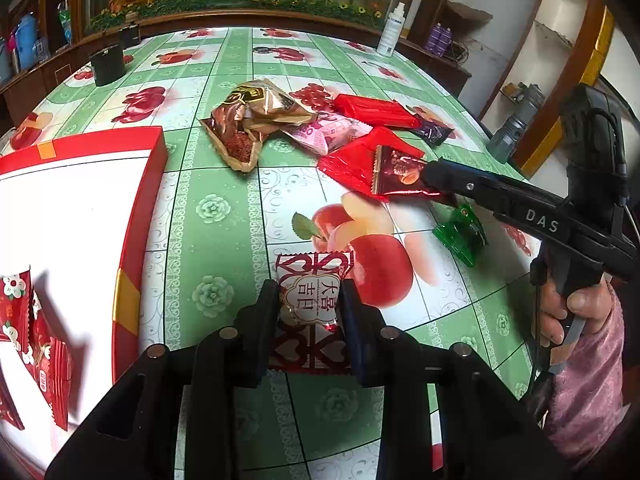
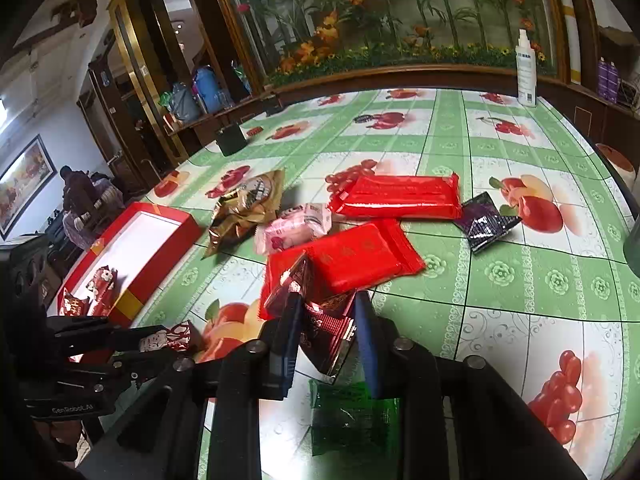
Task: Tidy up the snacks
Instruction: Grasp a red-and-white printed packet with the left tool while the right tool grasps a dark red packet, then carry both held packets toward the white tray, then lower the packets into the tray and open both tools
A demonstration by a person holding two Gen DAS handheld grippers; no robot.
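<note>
So the left hand-held gripper [image 1: 310,304] pinches a red-and-white candy [image 1: 310,300], red box [image 1: 132,184] off to its left; right hand-held gripper [image 2: 328,320] clamps a dark-red packet [image 2: 320,320].

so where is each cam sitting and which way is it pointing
Left wrist: sits on the left hand-held gripper, looking forward across the table; its fingers clamp a red-and-white snack packet, red box on the left; the person's right hand shows.

Right wrist: sits on the right hand-held gripper, looking over the snack pile toward the flower mural; it grips a dark red packet.

Shared: red box, green packet, red packets, spray bottle, each other's gripper.
</note>
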